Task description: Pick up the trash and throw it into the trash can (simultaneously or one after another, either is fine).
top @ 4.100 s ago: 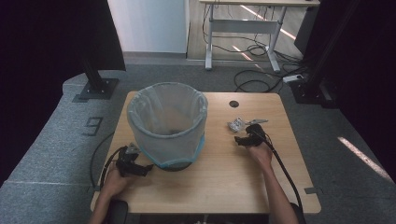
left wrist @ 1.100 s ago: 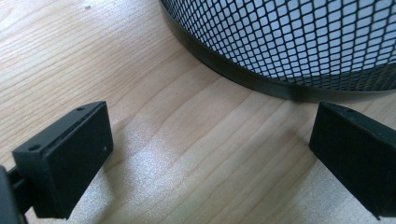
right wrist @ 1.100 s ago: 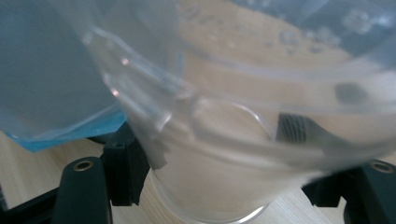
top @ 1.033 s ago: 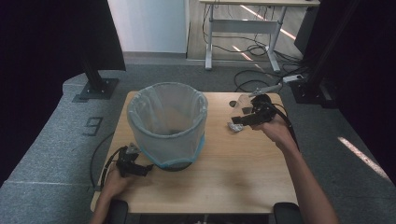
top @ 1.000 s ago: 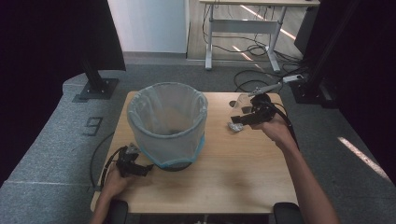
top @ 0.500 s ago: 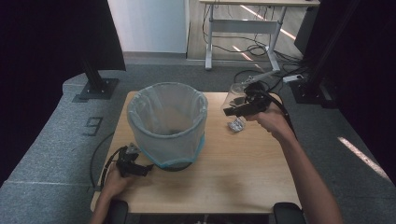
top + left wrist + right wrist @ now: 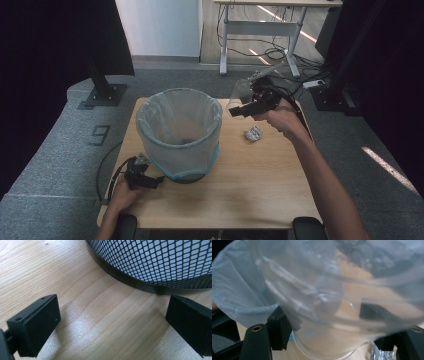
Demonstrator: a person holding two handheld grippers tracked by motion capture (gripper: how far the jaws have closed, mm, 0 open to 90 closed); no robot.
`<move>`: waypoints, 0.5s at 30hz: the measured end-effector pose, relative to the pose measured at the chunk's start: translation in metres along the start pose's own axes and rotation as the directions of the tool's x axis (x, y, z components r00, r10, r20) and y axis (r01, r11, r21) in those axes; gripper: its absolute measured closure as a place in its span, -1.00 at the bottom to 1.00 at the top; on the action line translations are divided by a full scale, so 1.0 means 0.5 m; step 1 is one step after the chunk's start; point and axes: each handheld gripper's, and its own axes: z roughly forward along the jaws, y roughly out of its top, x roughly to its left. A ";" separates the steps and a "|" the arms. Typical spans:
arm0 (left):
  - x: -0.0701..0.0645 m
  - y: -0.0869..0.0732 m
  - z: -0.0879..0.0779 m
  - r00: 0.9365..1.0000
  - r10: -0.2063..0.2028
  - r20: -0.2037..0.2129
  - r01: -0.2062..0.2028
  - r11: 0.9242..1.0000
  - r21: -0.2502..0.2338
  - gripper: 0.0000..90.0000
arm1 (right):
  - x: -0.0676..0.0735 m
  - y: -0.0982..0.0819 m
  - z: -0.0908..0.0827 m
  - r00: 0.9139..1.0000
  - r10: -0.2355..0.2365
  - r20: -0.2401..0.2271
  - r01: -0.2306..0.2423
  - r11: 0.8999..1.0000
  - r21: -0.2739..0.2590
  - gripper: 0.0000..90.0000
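A clear plastic cup (image 7: 243, 95) is clamped between the jaws of the right claw (image 7: 240, 109), held in the air above the far right part of the table (image 7: 260, 185) and just short of the rim of the lined mesh bin (image 7: 178, 131). A crumpled piece of foil (image 7: 253, 134) lies on the table below and slightly behind that claw. The left claw (image 7: 152, 182) rests low on the table with its jaws apart and nothing between them, the bin's base just ahead of it.

A slip is judged possible: the cup is thin, smooth and gripped by its wall, so it could be squeezed out of shape or twisted loose before the bin is reached. If it were released too early, it could strike the rim and roll across the table. The light bin could also be nudged if its liner were caught.

In the right claw view, the cup (image 7: 329, 305) is seen close, pressed between the black jaws, with the liner beyond it. The high view gives the gap left between cup and bin. In the left claw view, the bin's black base ring (image 7: 140, 285) is seen standing clear of the open jaws.
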 end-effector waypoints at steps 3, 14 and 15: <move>0.000 0.000 0.000 1.000 0.000 0.000 0.000 1.000 0.000 -1.00 | 0.009 0.016 0.005 1.000 -0.018 -0.005 0.018 1.000 0.000 -0.36; 0.000 0.000 0.000 1.000 0.000 0.000 0.000 1.000 0.000 -1.00 | 0.041 0.069 0.039 0.997 -0.071 -0.036 0.071 0.997 0.002 -0.36; 0.000 0.000 0.000 1.000 0.000 0.000 0.000 1.000 0.000 -1.00 | 0.044 0.073 0.043 0.997 -0.073 -0.041 0.073 0.997 0.003 -0.36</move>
